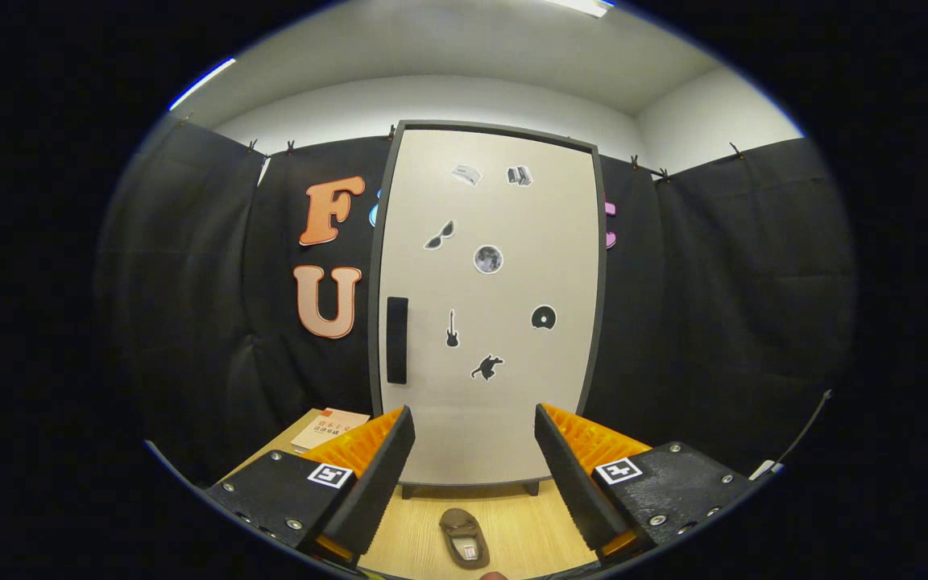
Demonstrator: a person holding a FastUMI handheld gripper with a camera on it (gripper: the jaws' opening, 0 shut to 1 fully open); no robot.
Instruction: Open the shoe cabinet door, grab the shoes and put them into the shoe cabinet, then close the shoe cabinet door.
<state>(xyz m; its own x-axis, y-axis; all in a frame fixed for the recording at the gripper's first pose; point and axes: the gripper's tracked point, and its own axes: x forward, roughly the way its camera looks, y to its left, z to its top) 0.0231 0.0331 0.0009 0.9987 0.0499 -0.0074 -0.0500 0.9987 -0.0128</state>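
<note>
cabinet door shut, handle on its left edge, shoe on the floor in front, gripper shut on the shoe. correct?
Not quite. In the gripper view the gripper is open and holds nothing; the shoe lies on the floor between its fingers, untouched. The rest stands: cabinet door shut, handle on its left edge.

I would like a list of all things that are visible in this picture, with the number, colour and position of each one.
shoe cabinet: one, pale door in a dark frame, shut, standing beyond the fingers against the black cloth wall.
door handle: one, black, upright bar near the door's left edge.
stickers: eight, black and grey, scattered over the door.
shoe: one, brown, on the floor between the fingers, in front of the cabinet.
booklet: one, pale with an orange corner, on the floor left of the cabinet.
floor: light wood.
cable: one, dark, hanging at the right.
hand-held gripper: one, fingers open, holding nothing.
</note>
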